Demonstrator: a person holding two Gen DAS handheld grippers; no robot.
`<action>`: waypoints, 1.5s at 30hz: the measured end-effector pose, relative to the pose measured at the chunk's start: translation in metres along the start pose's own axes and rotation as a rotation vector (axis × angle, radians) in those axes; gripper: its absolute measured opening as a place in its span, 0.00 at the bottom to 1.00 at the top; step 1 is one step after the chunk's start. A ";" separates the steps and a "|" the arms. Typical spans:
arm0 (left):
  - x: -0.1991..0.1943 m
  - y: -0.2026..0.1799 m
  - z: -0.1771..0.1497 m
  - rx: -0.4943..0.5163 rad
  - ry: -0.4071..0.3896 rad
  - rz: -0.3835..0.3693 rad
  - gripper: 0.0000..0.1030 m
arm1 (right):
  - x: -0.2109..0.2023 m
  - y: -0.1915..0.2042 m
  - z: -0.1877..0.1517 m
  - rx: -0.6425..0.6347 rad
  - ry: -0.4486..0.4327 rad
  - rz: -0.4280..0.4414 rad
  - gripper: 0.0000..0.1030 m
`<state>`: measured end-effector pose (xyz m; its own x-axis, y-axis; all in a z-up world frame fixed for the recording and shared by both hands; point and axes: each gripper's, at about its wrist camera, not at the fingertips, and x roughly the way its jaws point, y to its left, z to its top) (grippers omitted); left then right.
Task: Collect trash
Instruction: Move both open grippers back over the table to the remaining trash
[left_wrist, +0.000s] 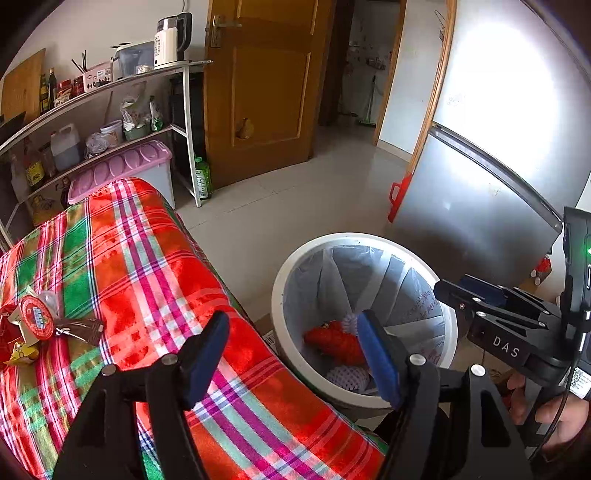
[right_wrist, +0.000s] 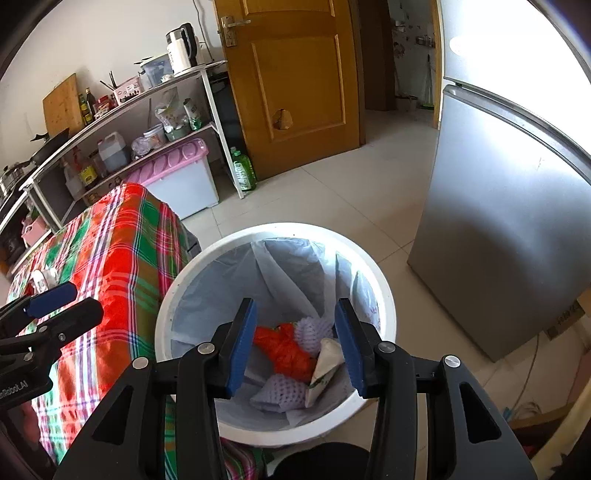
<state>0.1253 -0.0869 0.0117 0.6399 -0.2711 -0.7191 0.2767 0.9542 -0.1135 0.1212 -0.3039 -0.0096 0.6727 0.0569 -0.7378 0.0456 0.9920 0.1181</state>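
Trash partly binned: red bag (right_wrist: 286, 350), foam nets, paper wad lie in white bin (right_wrist: 192, 280) beside table (left_wrist: 147, 266). Wrappers (left_wrist: 35, 325) left on tablecloth (far end). Right gripper (right_wrist: 295, 343), left gripper (left_wrist: 291, 354): jaws released, nothing btwn.

The bin (right_wrist: 384, 295) stands on the floor (right_wrist: 332, 192) just beside the table's (right_wrist: 122, 243) right edge, with wrappers (right_wrist: 288, 354) lying in its bottom. More wrappers (left_wrist: 33, 325) lie near the table's left edge. Shelves (right_wrist: 155, 96) stand behind the table, the fridge (right_wrist: 498, 240) right of the bin, and the door (right_wrist: 295, 74) behind it.
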 end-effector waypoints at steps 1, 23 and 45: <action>-0.003 0.004 -0.001 -0.007 -0.003 0.007 0.71 | -0.002 0.003 0.000 -0.003 -0.003 0.006 0.44; -0.073 0.128 -0.037 -0.206 -0.091 0.186 0.74 | -0.011 0.123 0.008 -0.182 -0.031 0.205 0.46; -0.133 0.293 -0.095 -0.489 -0.133 0.412 0.80 | 0.028 0.281 0.009 -0.343 0.044 0.448 0.48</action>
<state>0.0533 0.2410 0.0091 0.7158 0.1459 -0.6829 -0.3483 0.9222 -0.1680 0.1601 -0.0242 0.0089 0.5392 0.4780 -0.6934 -0.4848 0.8494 0.2085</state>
